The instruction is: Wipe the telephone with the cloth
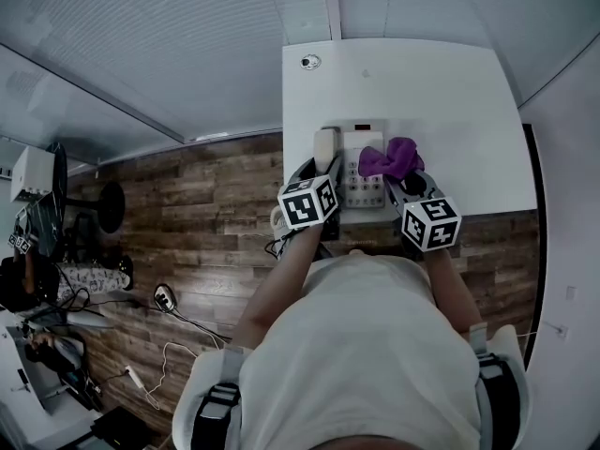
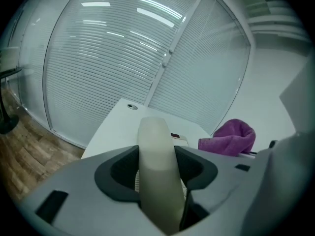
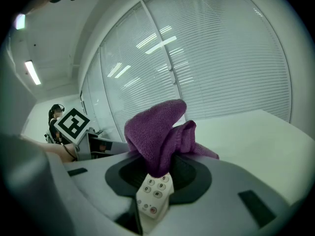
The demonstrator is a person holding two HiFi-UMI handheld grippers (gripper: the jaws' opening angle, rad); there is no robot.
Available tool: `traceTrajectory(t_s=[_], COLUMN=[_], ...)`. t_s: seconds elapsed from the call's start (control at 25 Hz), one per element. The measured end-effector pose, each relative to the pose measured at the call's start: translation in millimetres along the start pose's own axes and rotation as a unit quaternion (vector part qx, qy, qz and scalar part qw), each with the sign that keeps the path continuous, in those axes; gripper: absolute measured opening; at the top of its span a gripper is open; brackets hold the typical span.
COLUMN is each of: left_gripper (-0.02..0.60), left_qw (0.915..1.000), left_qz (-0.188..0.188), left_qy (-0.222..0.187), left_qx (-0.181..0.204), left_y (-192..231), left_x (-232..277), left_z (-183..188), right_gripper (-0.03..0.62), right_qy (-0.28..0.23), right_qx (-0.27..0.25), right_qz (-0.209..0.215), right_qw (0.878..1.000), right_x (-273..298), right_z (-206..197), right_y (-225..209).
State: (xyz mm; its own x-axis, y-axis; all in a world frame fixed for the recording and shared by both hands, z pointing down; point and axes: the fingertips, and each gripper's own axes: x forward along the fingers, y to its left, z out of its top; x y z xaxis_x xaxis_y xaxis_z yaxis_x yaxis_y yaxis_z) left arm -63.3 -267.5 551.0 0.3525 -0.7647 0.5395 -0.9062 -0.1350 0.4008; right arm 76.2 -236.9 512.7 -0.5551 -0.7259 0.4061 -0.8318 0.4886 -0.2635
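Telephone handset (image 2: 156,151) is sitting clamped between the 2 jaws of the left gripper (image 2: 157,168), on the left side of the telephone (image 1: 364,184). The right gripper (image 3: 156,173) is pinching the purple cloth (image 3: 157,129) just over the keypad (image 3: 153,193). The telephone is sitting at the near edge of the white counter (image 1: 441,92).

I read this as an office room. Evidence: glass partition walls with closed horizontal blinds (image 1: 141,45); a white desk (image 1: 431,92) with a cable grommet (image 1: 309,61); a desk telephone (image 1: 364,143) standing on it; wood-plank floor (image 1: 216,181); a ceiling strip light (image 3: 32,72) overhead.
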Motion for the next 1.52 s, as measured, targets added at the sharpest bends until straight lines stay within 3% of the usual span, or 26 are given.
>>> traceTrajectory(t_s=[0.28,0.6,0.88,1.0,1.08,1.32,1.52], left_gripper=[0.231,0.230,0.230,0.230,0.230,0.230,0.229], left_qw=[0.9949,0.9698,0.9254,0.8962,0.8799,0.8544,0.8279], left_qz=[-0.050,-0.143,-0.245,-0.285,-0.314,-0.360,-0.394], left_qy=[-0.036,-0.079,-0.122,-0.133,-0.147,-0.171,-0.189], left_qx=[-0.080,-0.181,-0.262,-0.313,-0.325,-0.334,-0.352], left_y=[2.9,-3.0,-21.9,-32.2,-39.5,-48.0,-51.5], left_x=[-32.2,-67.3,-94.3,-105.5,-115.8,-142.1,-154.6], left_z=[2.5,-2.2,-1.5,-2.2,-0.2,-0.4,-1.5], right_gripper=[0.118,0.118,0.118,0.118,0.118,0.118,0.118], right_qy=[-0.003,-0.020,-0.033,-0.049,-0.059,-0.079,-0.098], right_qx=[-0.014,-0.030,-0.032,-0.014,-0.005,0.020,0.033], right_qz=[0.012,0.041,0.074,0.096,0.107,0.145,0.175], right_qw=[1.000,0.999,0.996,0.994,0.993,0.986,0.979], right_x=[-1.8,-6.0,-5.2,-5.3,-7.3,-14.1,-18.4], right_z=[5.3,21.4,35.1,47.3,53.0,65.3,73.5], right_y=[9.0,29.7,43.9,52.0,56.8,80.8,97.1])
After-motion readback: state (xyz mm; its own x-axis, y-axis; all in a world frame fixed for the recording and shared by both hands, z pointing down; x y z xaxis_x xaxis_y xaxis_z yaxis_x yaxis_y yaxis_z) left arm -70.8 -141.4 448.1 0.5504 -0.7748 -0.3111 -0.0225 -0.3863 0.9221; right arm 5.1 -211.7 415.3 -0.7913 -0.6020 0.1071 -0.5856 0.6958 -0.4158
